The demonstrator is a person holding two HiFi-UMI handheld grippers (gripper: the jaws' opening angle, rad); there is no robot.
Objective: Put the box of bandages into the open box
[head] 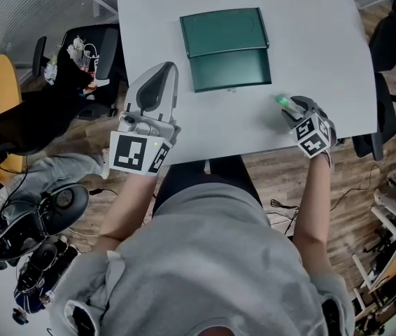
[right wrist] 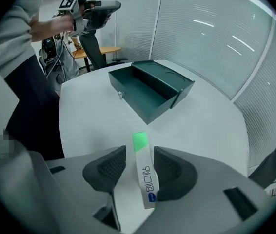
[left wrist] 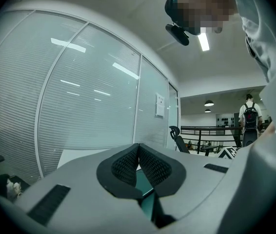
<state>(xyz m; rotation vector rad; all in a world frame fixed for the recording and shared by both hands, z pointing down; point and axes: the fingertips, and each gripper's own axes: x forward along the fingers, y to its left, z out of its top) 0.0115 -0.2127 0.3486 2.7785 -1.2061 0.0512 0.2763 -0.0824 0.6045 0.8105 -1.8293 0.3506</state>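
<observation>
The right claw (right wrist: pixel 139 154) stands wide, low over the desk (right wrist: pixel 87 116), with the bandage box (right wrist: pixel 145 179) lying flat on the desk between its jaws. The box lies close along the pad on the right of the right gripper view, whether touching I cannot tell, and clear of the other pad. Its green end points away from the claw. Farther on, well apart, the open box (right wrist: pixel 147 94) rests on the desk, dark green, lid thrown back. The left claw (left wrist: pixel 138 149) is closed, pads together, held up in the air by the desk's left edge, facing a glass wall (left wrist: pixel 79 106).
</observation>
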